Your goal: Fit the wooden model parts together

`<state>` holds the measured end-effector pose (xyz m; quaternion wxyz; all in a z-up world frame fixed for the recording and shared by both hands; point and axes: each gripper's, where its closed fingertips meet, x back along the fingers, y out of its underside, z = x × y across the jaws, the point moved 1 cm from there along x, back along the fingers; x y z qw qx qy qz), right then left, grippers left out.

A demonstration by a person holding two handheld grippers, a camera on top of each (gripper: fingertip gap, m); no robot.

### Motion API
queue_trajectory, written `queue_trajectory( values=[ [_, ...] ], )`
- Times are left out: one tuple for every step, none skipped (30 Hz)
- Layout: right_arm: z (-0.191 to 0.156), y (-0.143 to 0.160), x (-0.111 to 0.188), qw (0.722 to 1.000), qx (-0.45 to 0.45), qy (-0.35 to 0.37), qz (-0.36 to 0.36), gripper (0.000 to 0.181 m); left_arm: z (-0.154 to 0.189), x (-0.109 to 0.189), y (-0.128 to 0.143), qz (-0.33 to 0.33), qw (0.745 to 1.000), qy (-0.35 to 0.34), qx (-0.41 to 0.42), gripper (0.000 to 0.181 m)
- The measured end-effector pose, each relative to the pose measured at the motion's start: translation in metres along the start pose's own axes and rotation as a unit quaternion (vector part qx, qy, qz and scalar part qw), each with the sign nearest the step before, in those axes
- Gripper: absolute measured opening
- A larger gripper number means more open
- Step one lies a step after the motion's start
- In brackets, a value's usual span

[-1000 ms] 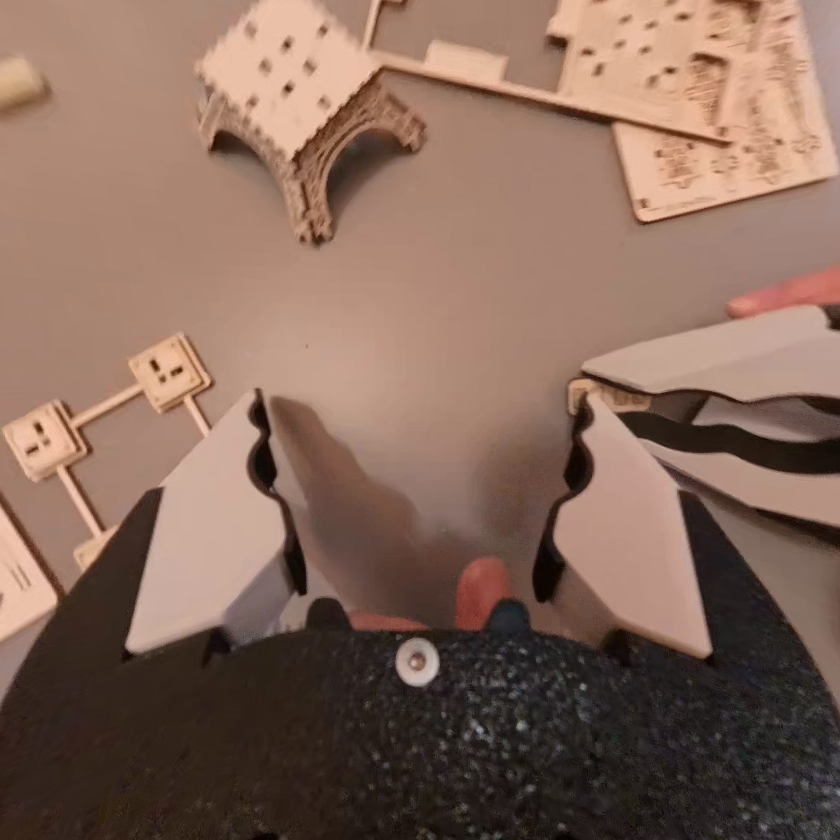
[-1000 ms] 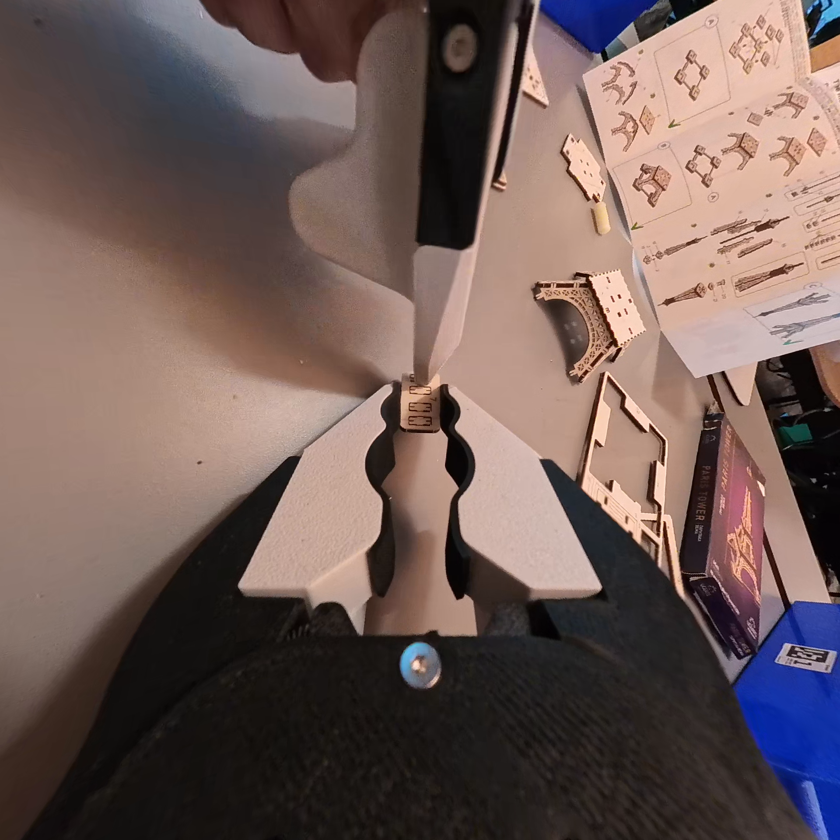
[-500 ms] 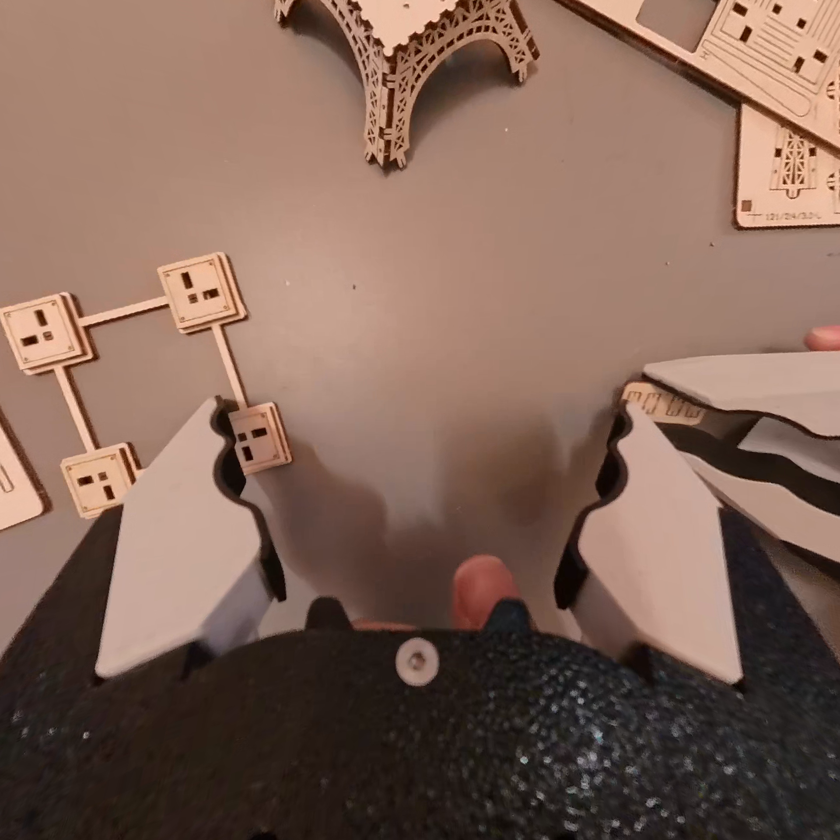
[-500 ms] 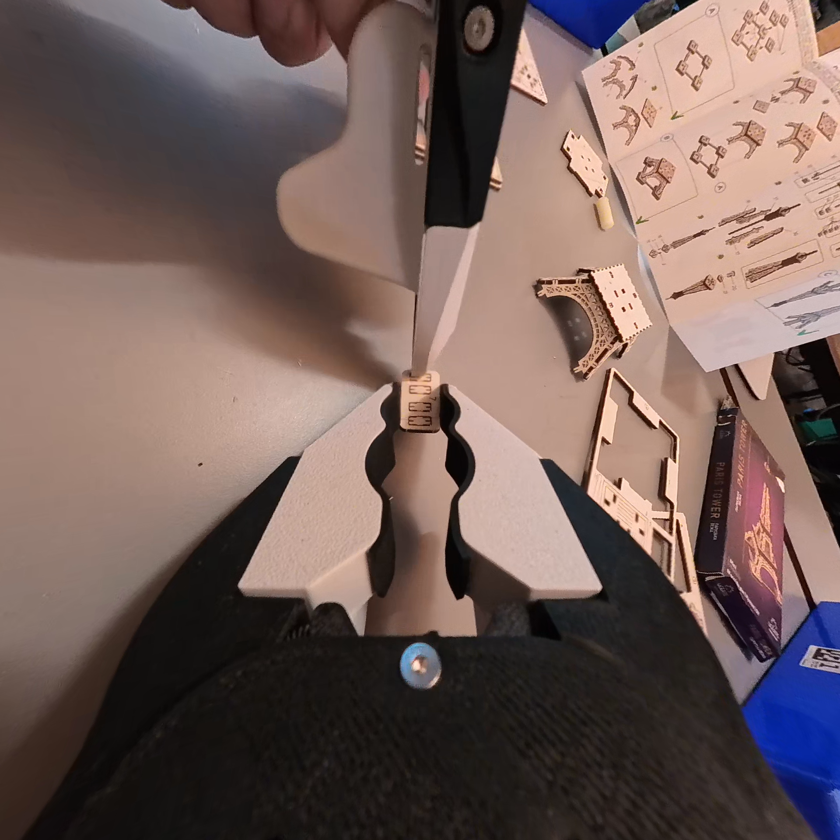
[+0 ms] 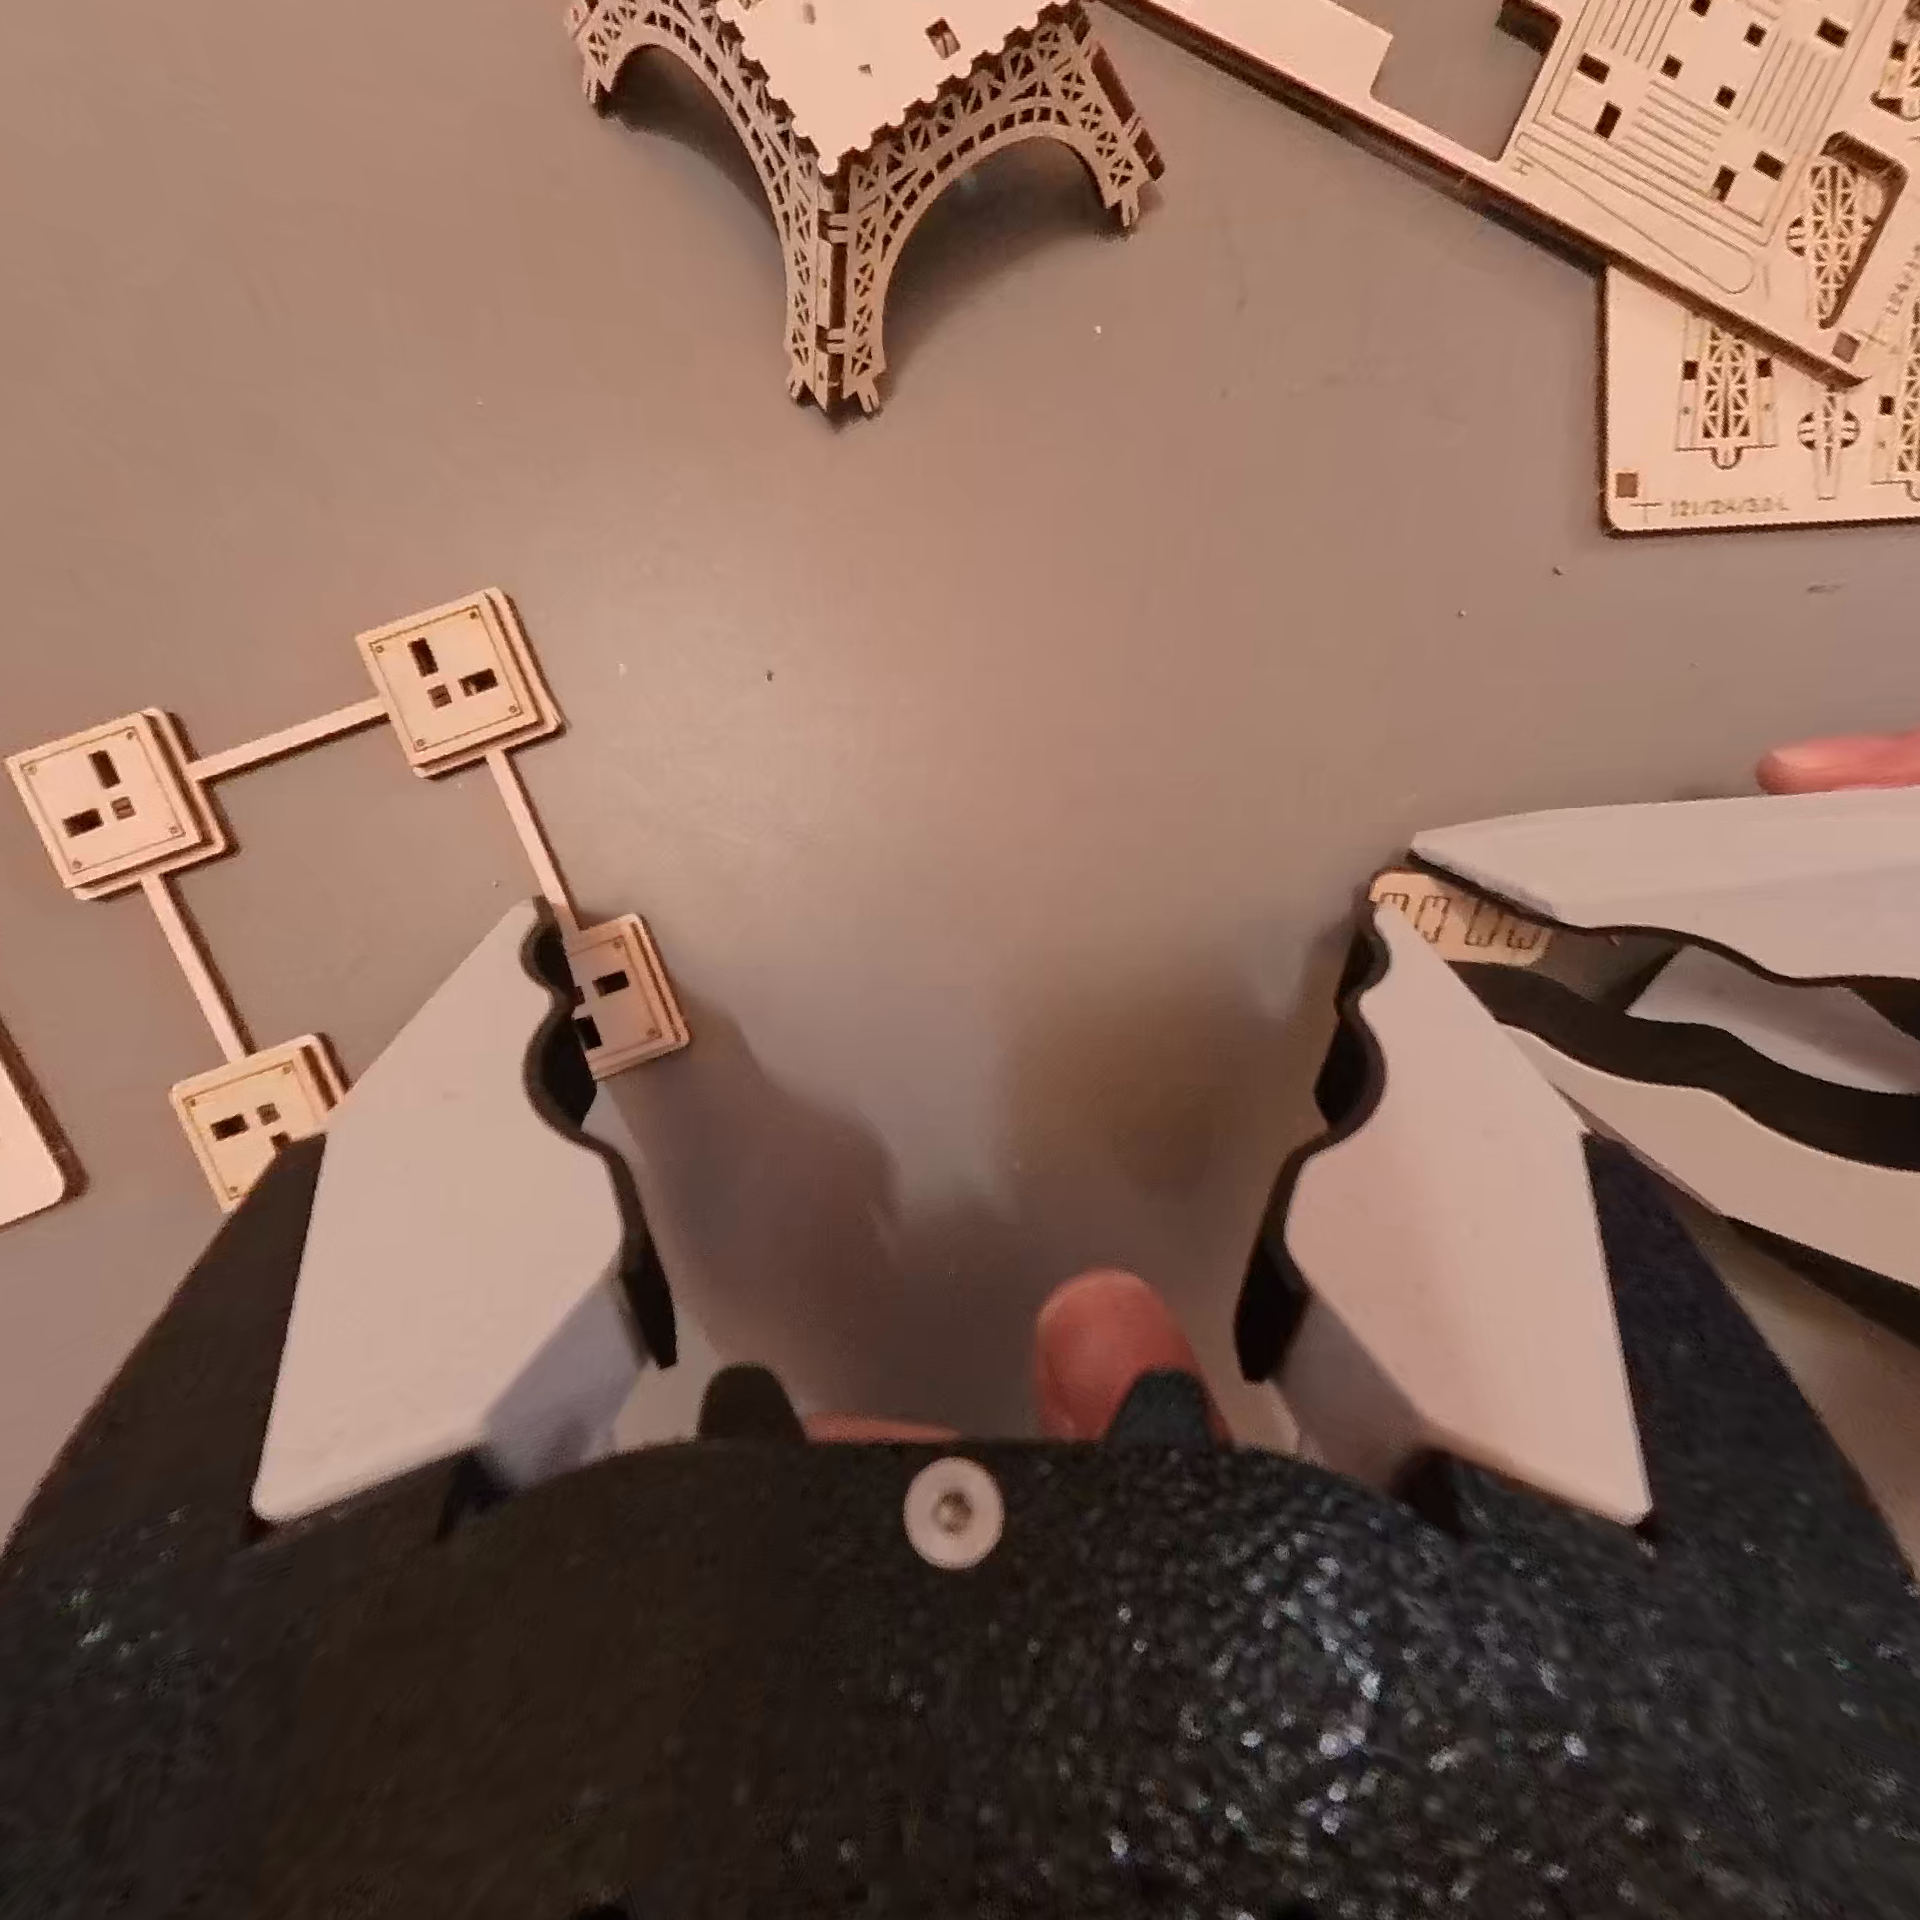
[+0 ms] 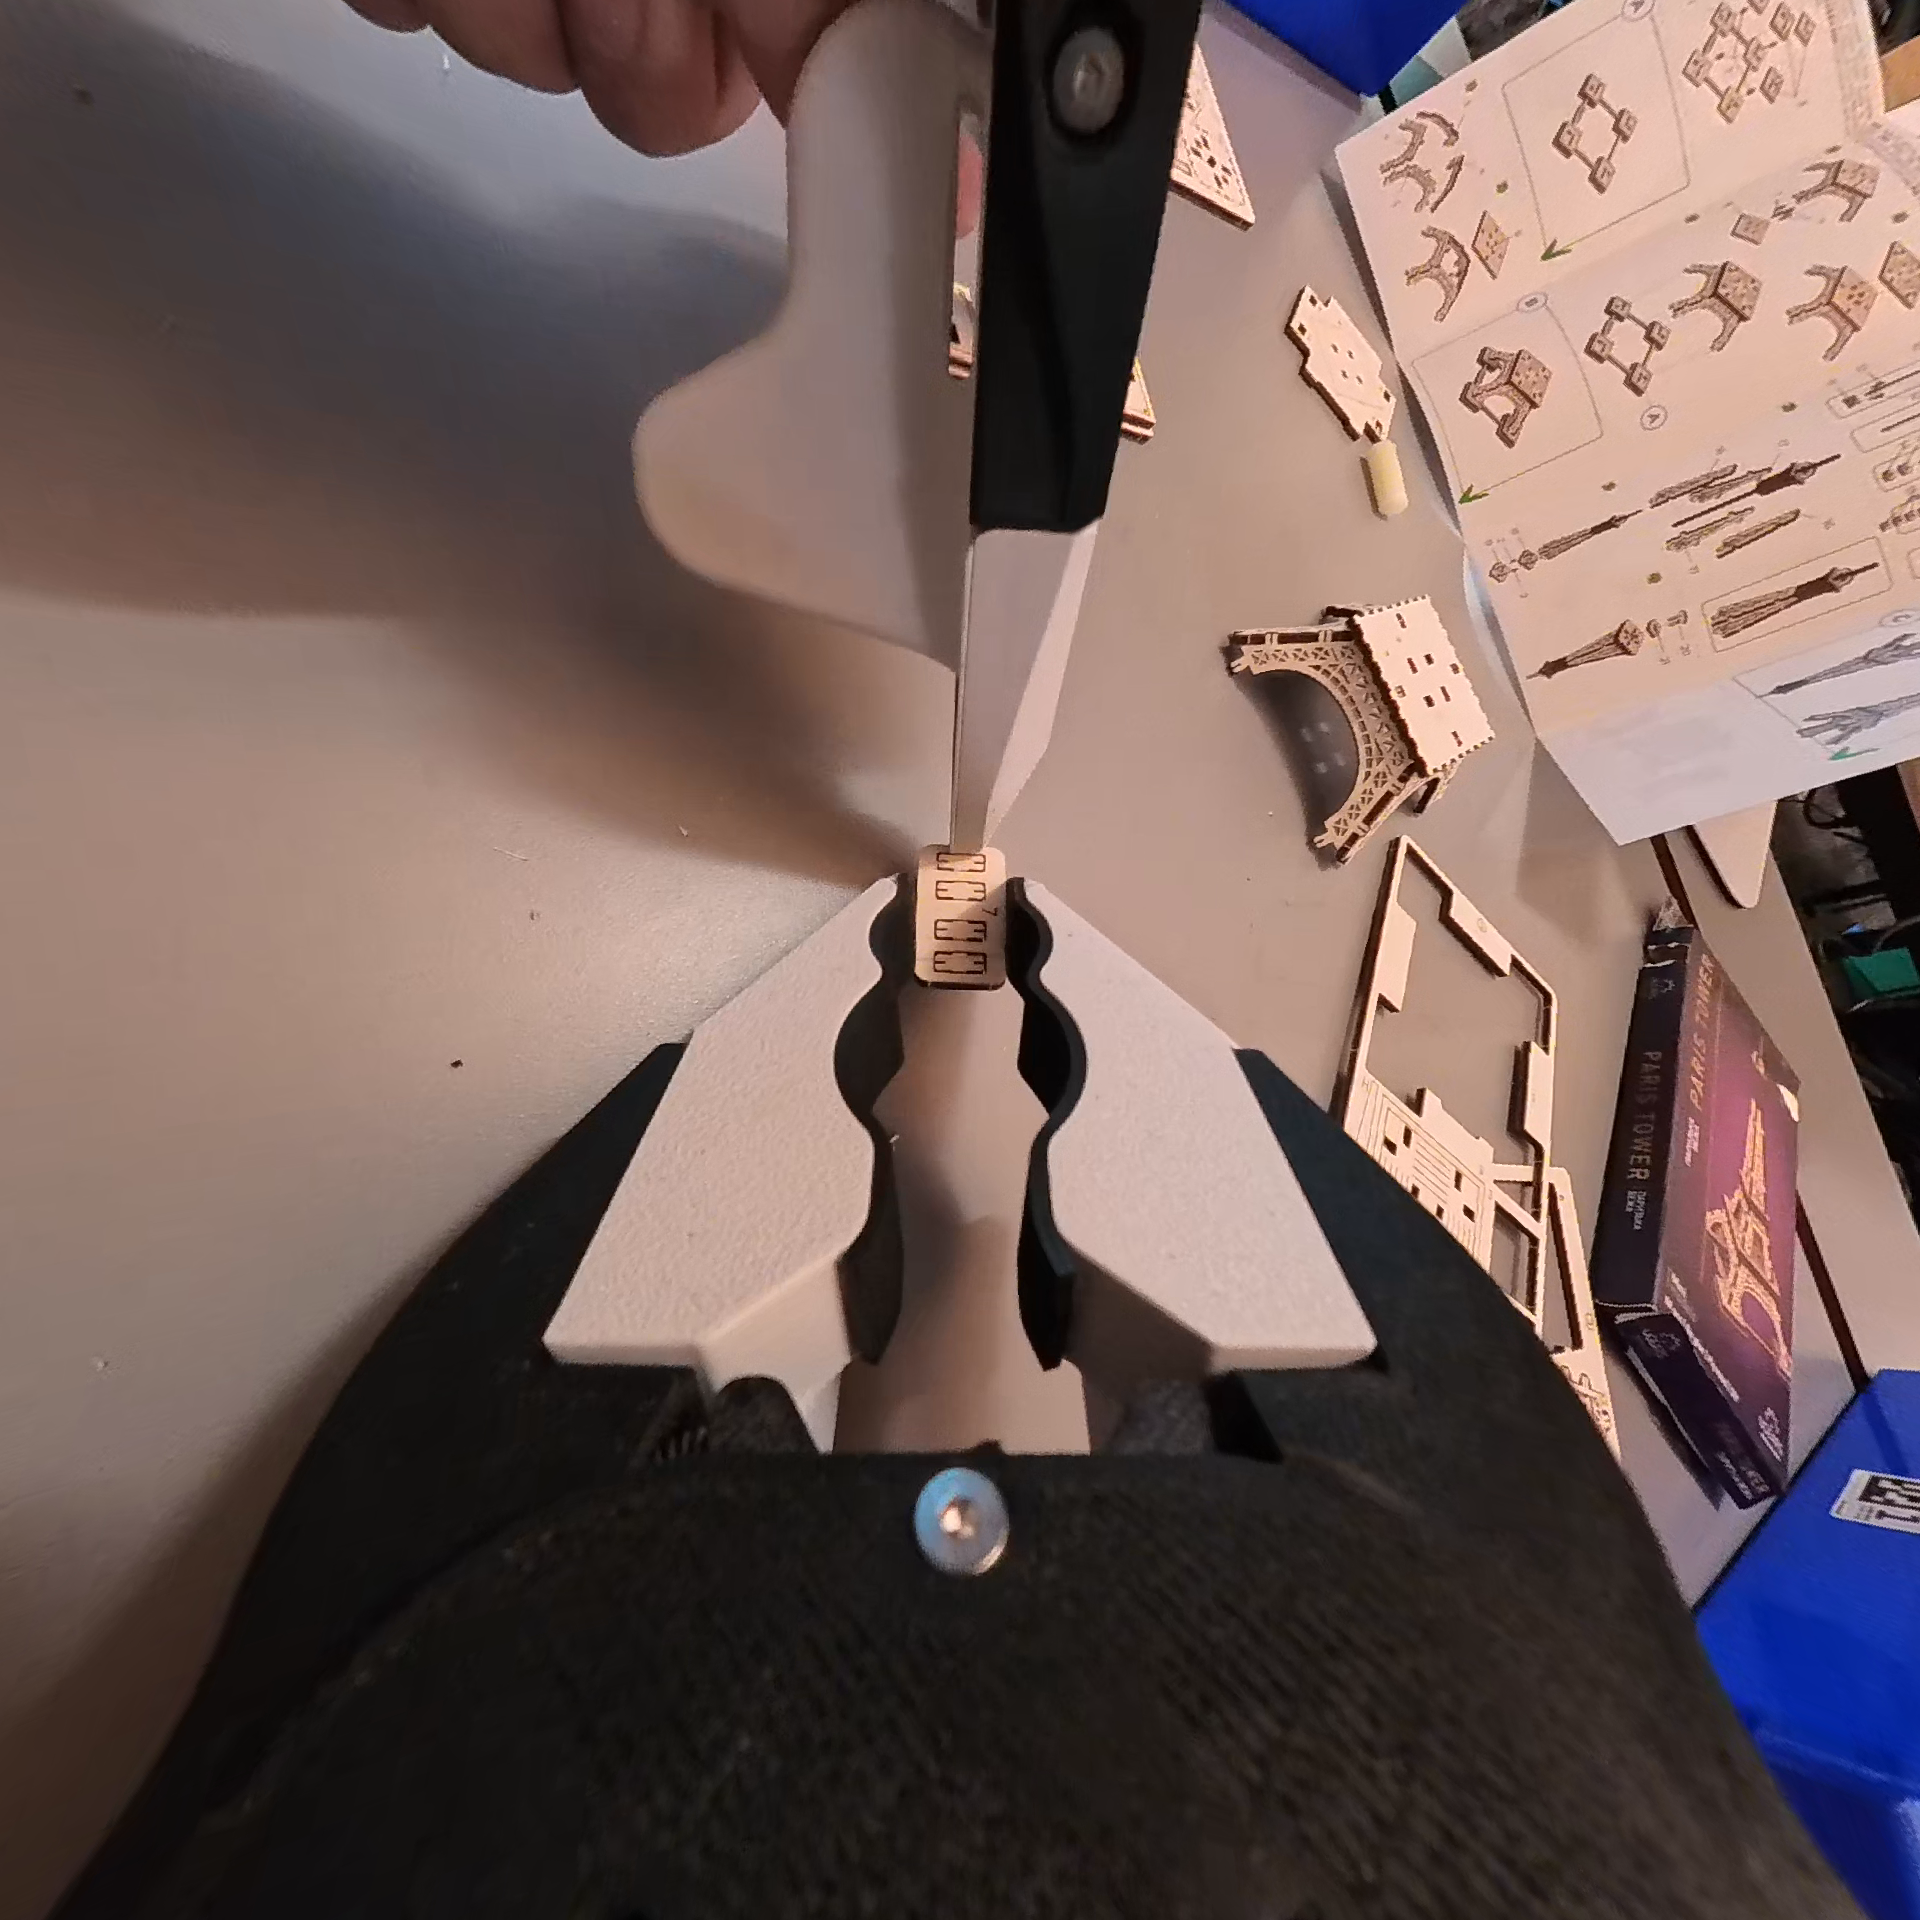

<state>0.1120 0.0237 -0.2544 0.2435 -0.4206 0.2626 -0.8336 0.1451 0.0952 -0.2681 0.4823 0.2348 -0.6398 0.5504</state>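
Since a second ago the square-tile frame (image 5: 312, 862) has slid nearer the left gripper (image 5: 951, 940), whose fingers stay spread wide, empty, above the surface (image 5: 935, 644). The right gripper (image 6: 961, 888) keeps pinching the small slotted wooden part (image 6: 960, 928), touching the left gripper's fingertip.

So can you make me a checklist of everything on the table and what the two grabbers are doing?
Surface: grey table, mostly bare in the middle.
Job's things: arched tower base; square frame with four corner pads; small slotted wooden piece.
Clutter: cut-out wooden sheets; instruction sheet; dark kit box; blue bin.
Grippers: left hand-held gripper open, empty; right hand-held gripper shut on the small slotted wooden piece.
Cables: nothing seen.
Surroundings: person's fingers at the top edge.
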Motion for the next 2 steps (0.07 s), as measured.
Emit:
queue_trajectory(
  values=[
    [-0.0001, 0.0, 0.0001, 1.0, -0.002, -0.001, 0.001, 0.016, 0.0005, 0.0003, 0.0001, 0.0, 1.0, 0.001, -0.001, 0.14],
    [0.0001, 0.0, 0.0002, 1.0, -0.004, -0.002, 0.002, 0.015, 0.0013, 0.0003, 0.0005, 0.0, 1.0, 0.003, -0.002, 0.141]
  ],
)
